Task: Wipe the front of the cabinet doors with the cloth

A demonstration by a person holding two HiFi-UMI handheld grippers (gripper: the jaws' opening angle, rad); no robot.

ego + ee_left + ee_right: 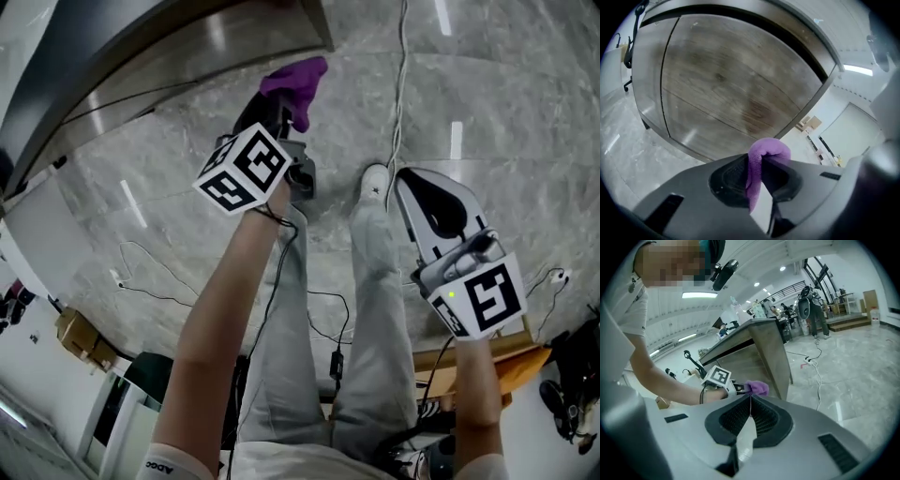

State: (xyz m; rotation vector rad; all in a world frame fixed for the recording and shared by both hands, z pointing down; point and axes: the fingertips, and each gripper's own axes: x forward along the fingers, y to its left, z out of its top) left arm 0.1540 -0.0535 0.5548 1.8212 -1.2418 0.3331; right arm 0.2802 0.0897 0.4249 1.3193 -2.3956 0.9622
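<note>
Cloth (764, 154): purple, pinched in your left gripper (757, 180), jaws clenched on a fold of it. One lobe bulges above the jaw tips and a strip hangs down between the pads. Ahead of it in the left gripper view stand the cabinet doors (731, 79), wood-grain brown with a dark frame and a thin seam between panels. The cloth is close to the door front, but you cannot tell from any view whether it touches.

Head view: your left gripper (286, 112) is stretched forward and low, with the cloth (295, 82) at its tip, near the cabinet's (187, 47) base. Your right gripper (427, 192) is held back beside your right leg, well apart from the cabinet and pointing over the grey marble floor (497, 103). A white cable (401, 84) runs along the floor just beside it.

Right gripper view: your right gripper (750, 416) has its jaws pressed together with nothing between them. Beyond it you see your left gripper (733, 387) with the cloth (757, 388) at the lower front of the cabinet (754, 352).
</note>
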